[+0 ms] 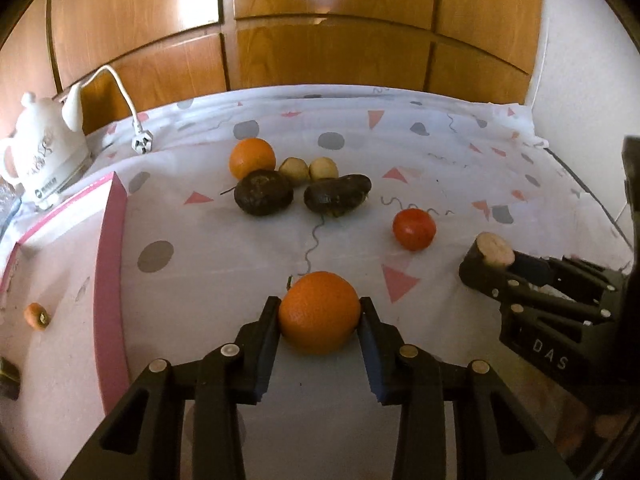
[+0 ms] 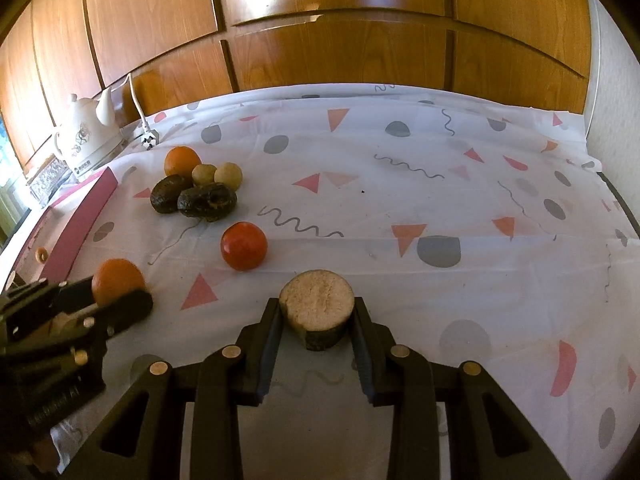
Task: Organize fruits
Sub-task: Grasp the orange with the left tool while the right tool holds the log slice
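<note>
An orange (image 1: 319,320) sits between the pads of my left gripper (image 1: 320,306), which is shut on it just above the patterned cloth. My right gripper (image 2: 316,308) is shut on a cut brown-skinned piece (image 2: 316,300) with a pale flat face. Each gripper shows in the other view: the right gripper (image 1: 494,258) at the right, the left gripper (image 2: 116,292) with its orange (image 2: 116,276) at the left. Farther back lie a second orange (image 1: 252,158), two dark avocados (image 1: 262,192), two pale round fruits (image 1: 294,169) and a red tomato (image 1: 414,229).
A pink-rimmed white tray (image 1: 114,240) stands at the left with a small orange piece (image 1: 37,314) in it. A white kettle (image 1: 44,152) and its plug (image 1: 142,142) sit at the back left. Wooden cabinet doors (image 1: 320,52) close off the far edge of the table.
</note>
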The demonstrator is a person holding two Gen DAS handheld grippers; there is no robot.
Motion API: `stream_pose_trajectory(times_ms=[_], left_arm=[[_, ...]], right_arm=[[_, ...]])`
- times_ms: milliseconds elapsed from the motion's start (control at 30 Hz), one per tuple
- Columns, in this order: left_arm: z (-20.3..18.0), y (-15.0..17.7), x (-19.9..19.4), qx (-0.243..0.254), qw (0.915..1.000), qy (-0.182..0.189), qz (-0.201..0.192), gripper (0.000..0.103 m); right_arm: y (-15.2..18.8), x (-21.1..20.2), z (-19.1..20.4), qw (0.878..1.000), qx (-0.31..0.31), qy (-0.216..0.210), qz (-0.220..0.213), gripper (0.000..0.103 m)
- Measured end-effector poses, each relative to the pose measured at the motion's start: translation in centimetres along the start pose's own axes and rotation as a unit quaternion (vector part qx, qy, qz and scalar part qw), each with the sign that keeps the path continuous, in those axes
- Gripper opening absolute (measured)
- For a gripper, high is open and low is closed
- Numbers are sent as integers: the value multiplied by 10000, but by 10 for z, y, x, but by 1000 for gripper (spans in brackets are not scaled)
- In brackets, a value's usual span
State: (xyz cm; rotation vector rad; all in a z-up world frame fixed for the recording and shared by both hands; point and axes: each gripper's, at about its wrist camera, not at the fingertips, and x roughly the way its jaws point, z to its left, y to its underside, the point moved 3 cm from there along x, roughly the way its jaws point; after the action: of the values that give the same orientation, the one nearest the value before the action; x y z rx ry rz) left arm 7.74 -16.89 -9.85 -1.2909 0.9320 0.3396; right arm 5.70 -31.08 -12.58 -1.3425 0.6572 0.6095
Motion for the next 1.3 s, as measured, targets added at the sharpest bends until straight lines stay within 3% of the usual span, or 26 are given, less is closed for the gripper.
stream_pose_trajectory(times_ms=[367, 567, 700, 1300], left_arm=[[2, 1, -1, 10, 9999, 106, 39, 38], [10, 7, -16, -162, 9996, 183, 146, 37], [15, 5, -35, -225, 9996, 163, -23, 37], [68, -2, -89, -899, 9944, -351, -424, 38]], right_arm=[[1, 0, 4, 9998, -129, 159, -24, 34], [1, 0, 6, 9995, -192, 231, -32, 34], [1, 0, 8, 9994, -233, 273, -29, 34], [1, -1, 18, 9968, -497, 625, -5, 33]])
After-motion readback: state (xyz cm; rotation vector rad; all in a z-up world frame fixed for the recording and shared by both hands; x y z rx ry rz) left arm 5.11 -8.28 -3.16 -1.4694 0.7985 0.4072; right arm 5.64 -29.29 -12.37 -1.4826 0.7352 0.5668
